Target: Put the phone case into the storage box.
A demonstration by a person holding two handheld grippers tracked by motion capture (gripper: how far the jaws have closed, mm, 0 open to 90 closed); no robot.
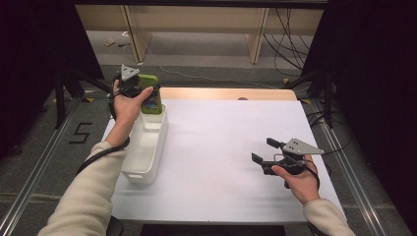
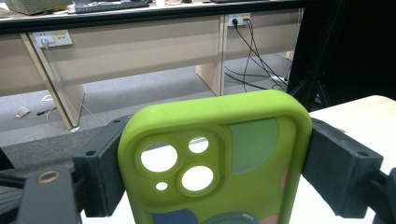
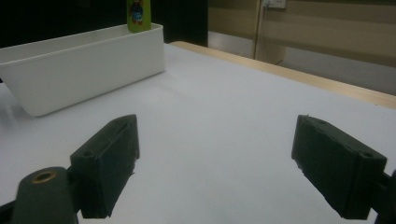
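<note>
A green phone case [image 2: 219, 163] is clamped between the black jaws of the left gripper [image 1: 142, 93], which press on its two long edges. The case is a soft-looking, matt shell with rounded corners and a thick raised rim. Its camera block is a raised rounded square pierced by two large round holes and two small ones, through which the grey floor is seen. Flat patches of dull green, navy and pink are printed on its back. In the high view the case [image 1: 150, 93] is held upright above the far end of the bin [image 1: 147, 147], just over its rim; whether it touches the rim cannot be told.

The bin is a long, narrow, white plastic tub with smooth walls, rounded corners and a slightly flared lip, and it is set along the left edge of the table [image 1: 221, 147]. The table is covered by a plain white, matt sheet, with a strip of pale wood shown at its far edge.

The right gripper [image 1: 265, 151] is held low over the right part of the table, well apart from the bin. Its blocky, matt black jaws are spread wide, and nothing is held between them.
</note>
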